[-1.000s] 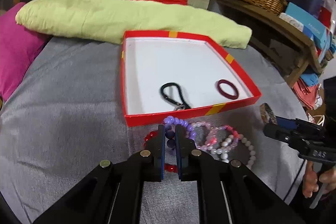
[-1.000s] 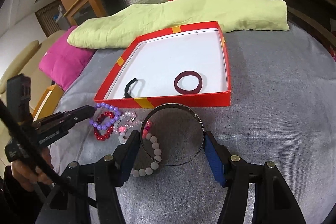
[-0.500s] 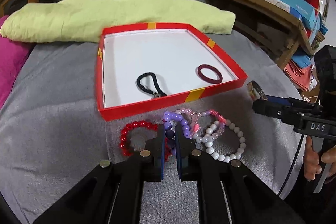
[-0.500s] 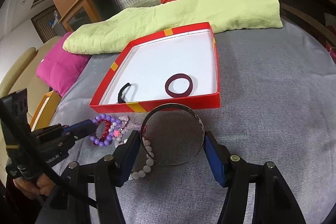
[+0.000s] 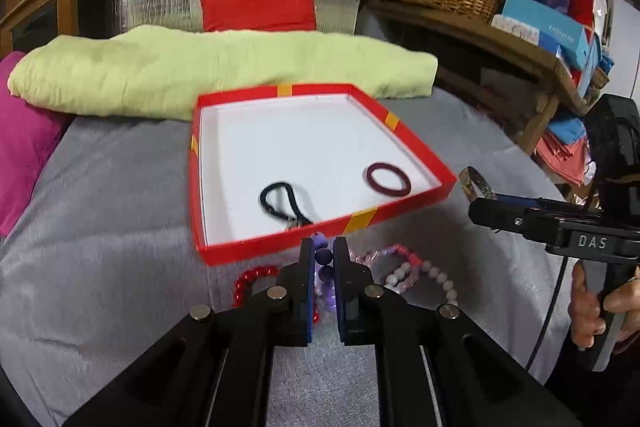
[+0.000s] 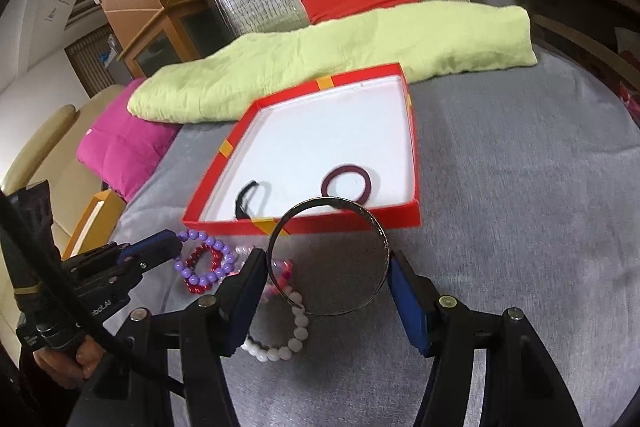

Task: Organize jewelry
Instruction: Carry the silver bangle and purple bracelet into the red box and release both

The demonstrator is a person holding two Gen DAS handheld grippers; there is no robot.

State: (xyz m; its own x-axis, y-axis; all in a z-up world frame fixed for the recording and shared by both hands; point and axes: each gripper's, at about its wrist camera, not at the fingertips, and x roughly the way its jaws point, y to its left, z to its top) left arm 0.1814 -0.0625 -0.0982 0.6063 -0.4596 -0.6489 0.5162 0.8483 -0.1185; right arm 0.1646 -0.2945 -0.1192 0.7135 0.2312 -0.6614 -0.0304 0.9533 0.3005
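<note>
since the earlier frames both tools have been lifted and carried toward the red box; its near wall now lies just beyond the left fingertips. the left tool is clamped on the purple bead bracelet, whose beads are pinched between the pads and appear raised off the grey surface. the right tool is closed across the metal bangle, held at its widest span and tilted up, near the box's front wall. left on the surface near the tools: red bead bracelet, pink bracelet, white bead bracelet. farther off, inside the box: black cord bracelet and dark red ring bracelet. judged: two pieces in transit to the box, three not yet taken.
</note>
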